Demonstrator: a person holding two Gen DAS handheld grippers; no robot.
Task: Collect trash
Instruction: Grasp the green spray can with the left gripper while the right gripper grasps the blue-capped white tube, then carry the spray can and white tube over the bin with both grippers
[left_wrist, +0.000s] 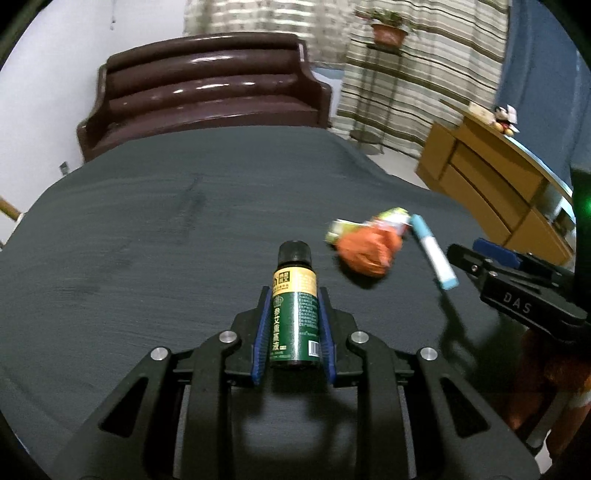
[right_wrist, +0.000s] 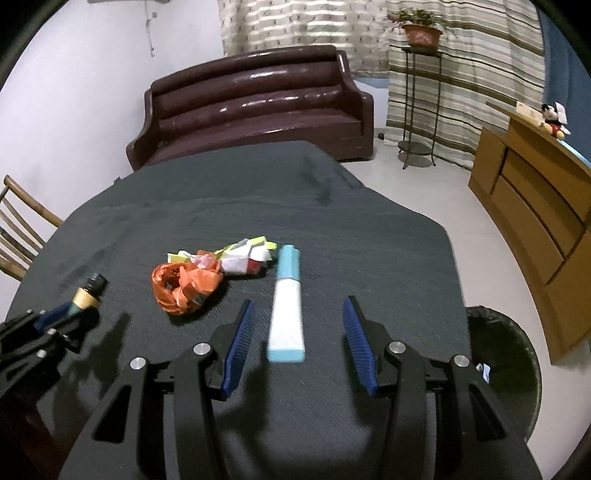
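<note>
My left gripper (left_wrist: 293, 295) is shut on a small green bottle (left_wrist: 295, 317) with a black cap, held just above the dark table cloth (left_wrist: 147, 240). It shows at the left edge of the right wrist view as well, the bottle (right_wrist: 86, 295) sticking out of the left gripper (right_wrist: 64, 314). My right gripper (right_wrist: 298, 301) stands open; a white and light-blue tube (right_wrist: 286, 314) lies on the cloth between its fingers, with a gap on each side. A crumpled orange plastic bag (right_wrist: 184, 284) and folded paper wrappers (right_wrist: 243, 256) lie to the tube's left.
A dark bin (right_wrist: 517, 350) with a black liner stands on the floor off the table's right edge. Beyond the table are a brown sofa (right_wrist: 258, 107), a metal plant stand (right_wrist: 421, 103) and a wooden cabinet (right_wrist: 535, 206). A wooden chair (right_wrist: 18, 236) stands at the left.
</note>
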